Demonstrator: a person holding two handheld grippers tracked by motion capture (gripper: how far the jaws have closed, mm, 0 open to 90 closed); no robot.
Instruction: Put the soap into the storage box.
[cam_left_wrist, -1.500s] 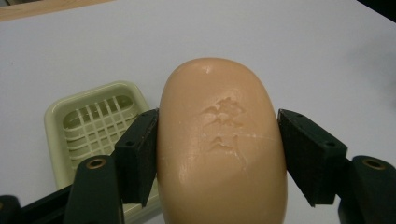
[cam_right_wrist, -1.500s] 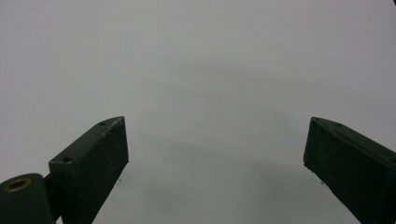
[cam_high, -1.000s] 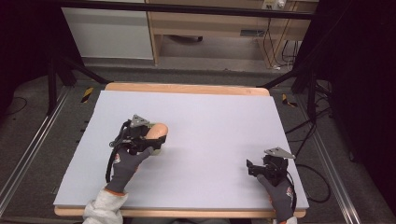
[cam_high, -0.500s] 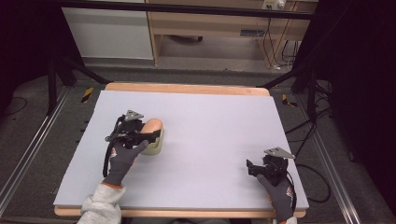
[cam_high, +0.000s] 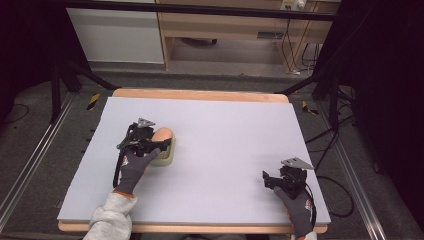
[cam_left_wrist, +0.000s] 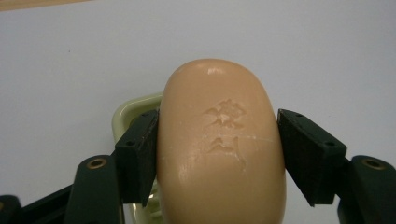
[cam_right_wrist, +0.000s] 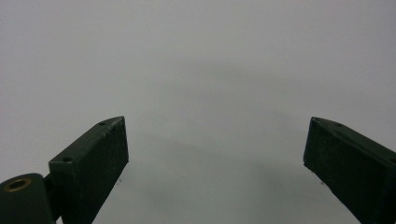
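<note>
Two hand-held grippers: left hand-held gripper (cam_left_wrist: 219, 140) clamped on soap (cam_left_wrist: 220, 149) over dish (cam_left_wrist: 133, 109); right hand-held gripper (cam_right_wrist: 215, 158) apart.

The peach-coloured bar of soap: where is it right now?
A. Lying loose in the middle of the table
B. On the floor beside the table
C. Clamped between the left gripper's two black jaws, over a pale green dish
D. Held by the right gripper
C. In the left gripper view the bar of soap sits squeezed between both jaws of the left gripper, with the pale green dish beneath it; the right gripper stands open over bare table.
</note>
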